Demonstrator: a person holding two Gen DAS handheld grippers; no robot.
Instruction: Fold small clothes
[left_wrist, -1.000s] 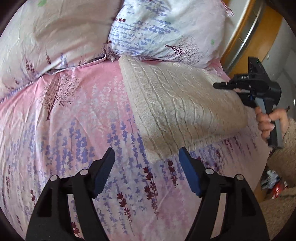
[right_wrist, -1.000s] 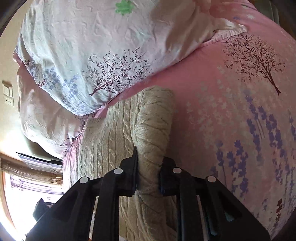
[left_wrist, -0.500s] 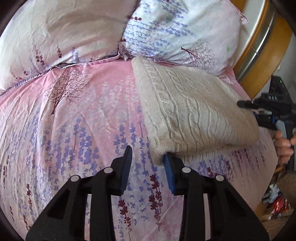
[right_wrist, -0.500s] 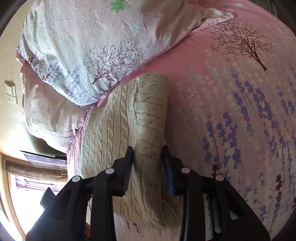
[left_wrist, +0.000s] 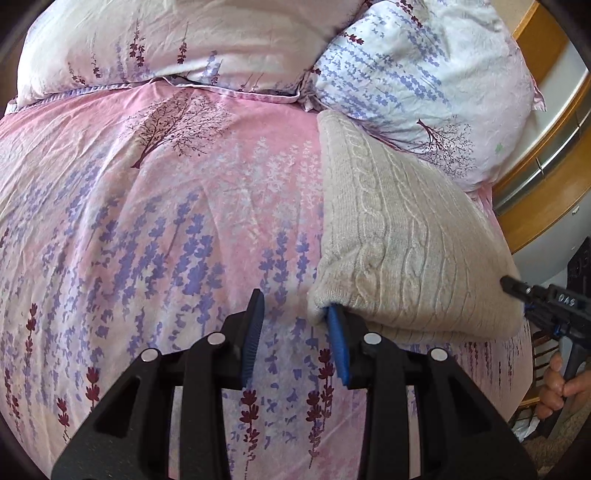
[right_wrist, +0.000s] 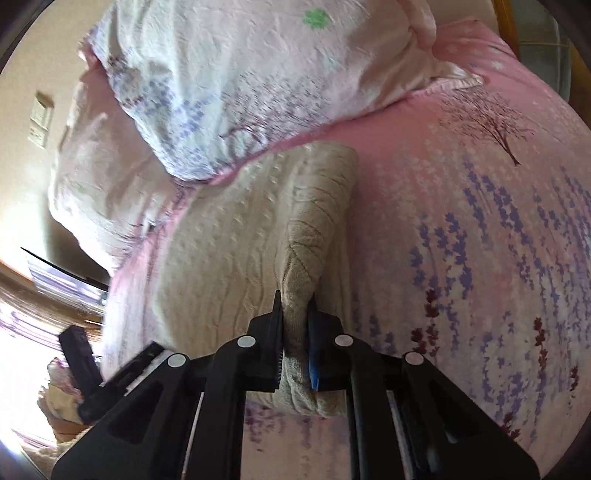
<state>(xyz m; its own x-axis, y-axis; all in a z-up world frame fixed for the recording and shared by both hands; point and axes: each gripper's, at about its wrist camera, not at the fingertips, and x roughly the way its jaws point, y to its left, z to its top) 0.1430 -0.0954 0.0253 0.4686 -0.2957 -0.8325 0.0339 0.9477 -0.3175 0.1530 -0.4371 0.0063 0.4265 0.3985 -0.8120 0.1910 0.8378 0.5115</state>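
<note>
Knitwear dominates both views: a cream cable-knit sweater (left_wrist: 402, 236), folded into a thick pad, lies on the pink bedspread (left_wrist: 155, 229) just below the pillows (left_wrist: 417, 74), near the bed's edge.

The left wrist view shows the sweater's broad top face, its raised rope-like cables running lengthwise, and the soft rounded fold at its near corner. The left gripper (left_wrist: 295, 332) is spread apart; its right blue pad is tucked under that near corner, touching the knit, while the other pad hangs over bare bedspread, so nothing is clamped. At the far right of this view the right gripper (left_wrist: 546, 299) appears from outside, a black body meeting the sweater's far corner, with the person's right hand (left_wrist: 557, 384) on its handle. A curved wooden bed frame (left_wrist: 546, 206) shows behind.

Only the right wrist view reveals the pinch itself: the right gripper (right_wrist: 295, 325) is clamped tight on a bunched ridge of sweater (right_wrist: 306, 240), the knit squeezed into a narrow wedge between the ribbed blue pads and pulled taut. This view is motion-blurred, and it alone shows a beige wall with a switch plate (right_wrist: 40, 118). The bedding is smooth cotton printed with lavender sprigs and bare trees, lightly creased.
</note>
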